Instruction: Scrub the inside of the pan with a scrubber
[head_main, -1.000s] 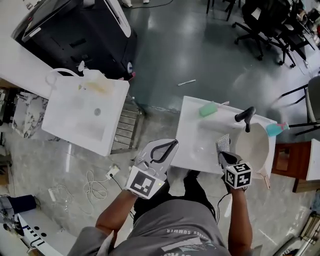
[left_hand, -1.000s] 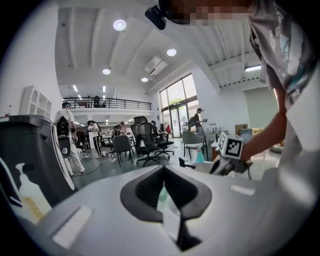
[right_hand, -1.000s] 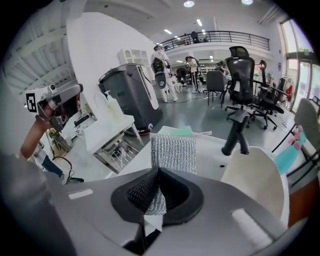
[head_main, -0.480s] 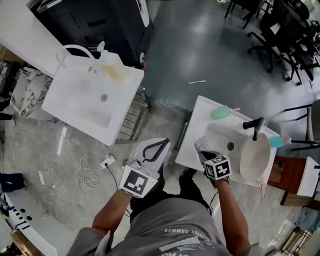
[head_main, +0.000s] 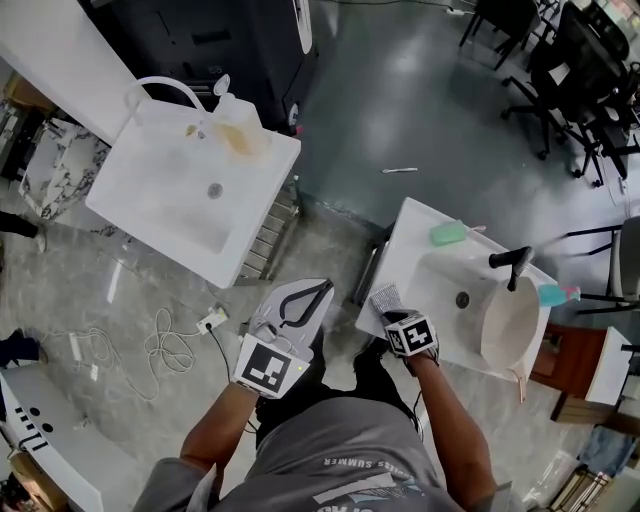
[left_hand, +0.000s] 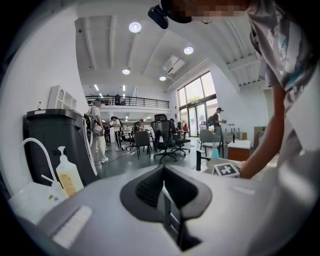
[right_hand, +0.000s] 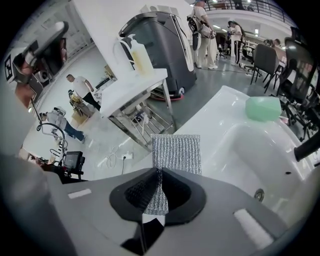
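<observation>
No scrubbing yet. Our right claw (right_hand: 158, 194) pinches the mesh scrubber (right_hand: 175, 153), jaws just loosening a bit, above the sink (head_main: 402, 262) rim. The pan (head_main: 508, 325) waits untouched at the sink's other end. Our left claw (left_hand: 166, 199) is closed on nothing.

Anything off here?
The pan looks tilted at the sink's right end, with its handle poking past the rim. A thin white stick lies loose on the floor beyond.
</observation>
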